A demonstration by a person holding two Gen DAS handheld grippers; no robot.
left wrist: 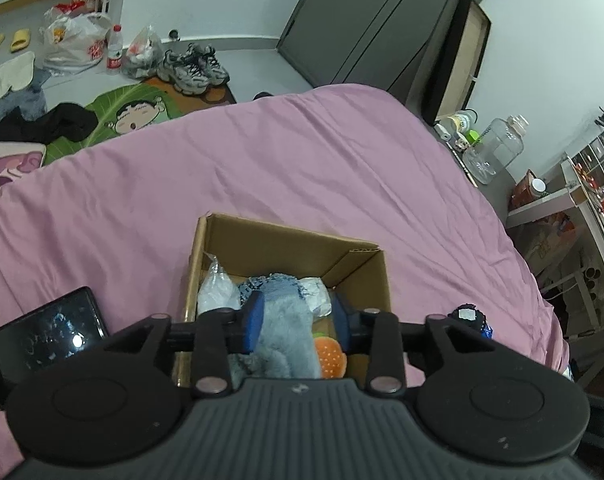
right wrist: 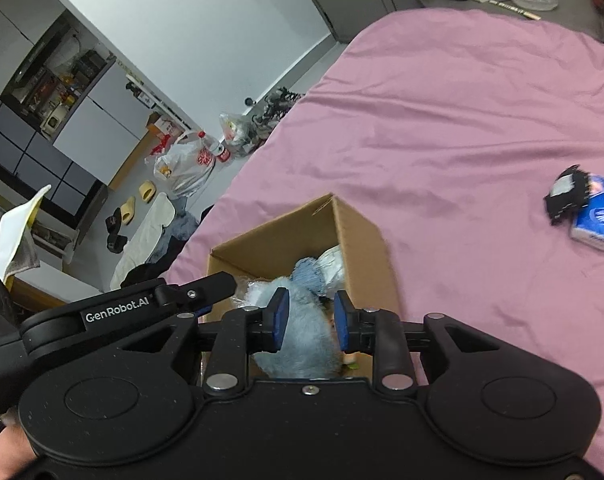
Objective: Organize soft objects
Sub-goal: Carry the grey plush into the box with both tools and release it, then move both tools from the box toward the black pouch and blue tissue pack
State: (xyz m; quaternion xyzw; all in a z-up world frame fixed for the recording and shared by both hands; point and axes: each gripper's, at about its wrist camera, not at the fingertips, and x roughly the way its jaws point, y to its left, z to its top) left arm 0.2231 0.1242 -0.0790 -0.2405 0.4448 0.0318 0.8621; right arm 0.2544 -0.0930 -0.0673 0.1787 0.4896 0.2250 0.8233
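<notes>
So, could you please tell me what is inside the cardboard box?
The cardboard box holds a grey-blue plush, a burger toy and clear plastic bags. Anything beneath them is covered.

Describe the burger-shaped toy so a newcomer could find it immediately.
Start at the pink bed, then the open cardboard box standing on it. Inside, low at the near end, beside the grey plush, lies the burger toy: orange bun with a green edge, the only bright item there.

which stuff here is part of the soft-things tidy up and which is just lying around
Part of the job:
- cardboard box
- grey-blue plush, between both grippers' pads over the box
- burger toy in the box
- left gripper, right gripper

Just lying about:
- tablet
- blue packet on the pink bedspread
- sneakers
</notes>
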